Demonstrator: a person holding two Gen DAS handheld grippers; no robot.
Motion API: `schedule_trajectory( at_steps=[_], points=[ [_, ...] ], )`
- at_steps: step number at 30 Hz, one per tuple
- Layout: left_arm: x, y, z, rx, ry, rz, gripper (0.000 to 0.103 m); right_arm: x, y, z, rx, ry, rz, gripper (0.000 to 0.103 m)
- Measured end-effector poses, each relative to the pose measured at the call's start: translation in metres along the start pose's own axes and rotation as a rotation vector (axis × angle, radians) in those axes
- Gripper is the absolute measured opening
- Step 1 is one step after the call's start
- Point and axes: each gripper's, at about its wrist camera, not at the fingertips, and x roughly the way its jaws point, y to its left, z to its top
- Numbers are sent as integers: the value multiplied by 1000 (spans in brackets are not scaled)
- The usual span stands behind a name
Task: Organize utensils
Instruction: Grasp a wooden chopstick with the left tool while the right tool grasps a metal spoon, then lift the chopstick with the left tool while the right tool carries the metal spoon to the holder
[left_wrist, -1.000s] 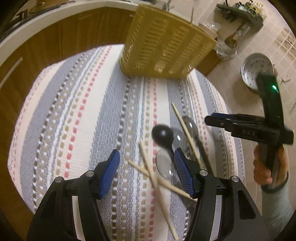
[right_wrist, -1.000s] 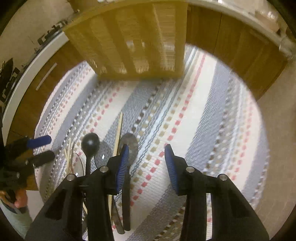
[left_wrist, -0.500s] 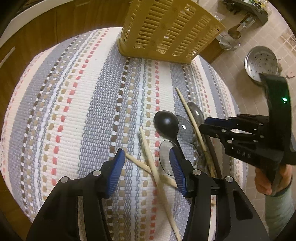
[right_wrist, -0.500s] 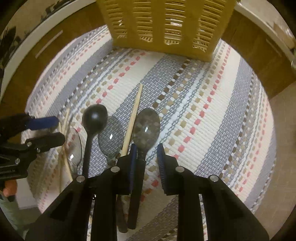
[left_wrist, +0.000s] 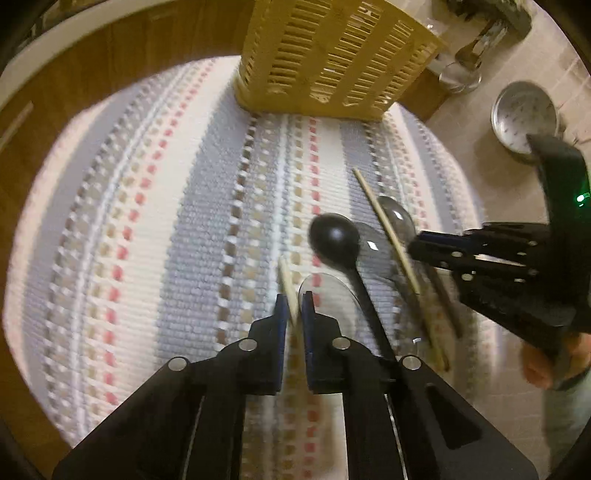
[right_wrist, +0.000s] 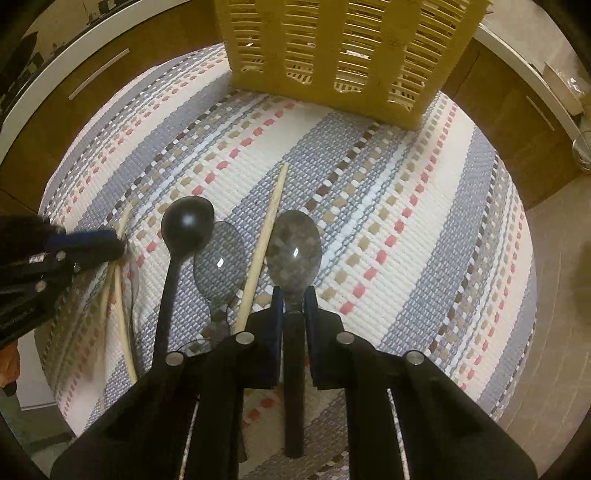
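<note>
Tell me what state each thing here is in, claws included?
Left claw: shut on a chopstick.
Right claw: shut on the clear grey spoon at its neck.
Black spoon: lying loose on the striped mat.
Second clear spoon: lying loose, partly under the black one.
Middle chopstick: lying loose between the clear spoons.
Yellow basket: standing upright on the mat.

Both grippers' fingers (left_wrist: 282, 314) (right_wrist: 310, 299) — nearly closed
</note>
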Motion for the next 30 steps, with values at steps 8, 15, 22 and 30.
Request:
schedule_trajectory(
  at_steps=[8, 15, 22, 30],
  points=[
    [-21, 29, -9, -101, -64, -38, 5, -10, -21, -3, 61, -28, -5, 9],
    [-29, 55, -15, -133, -19, 38, 5, -5, -51, -4, 145, 2, -13, 9],
    [-36, 52, -14, -99, 16, 47, 9, -4, -73, -4, 189, 39, 29, 10],
    [-19, 34, -10, -28, 65, 89, 18, -2, -79, 3, 163, 72, 35, 11]
  ],
)
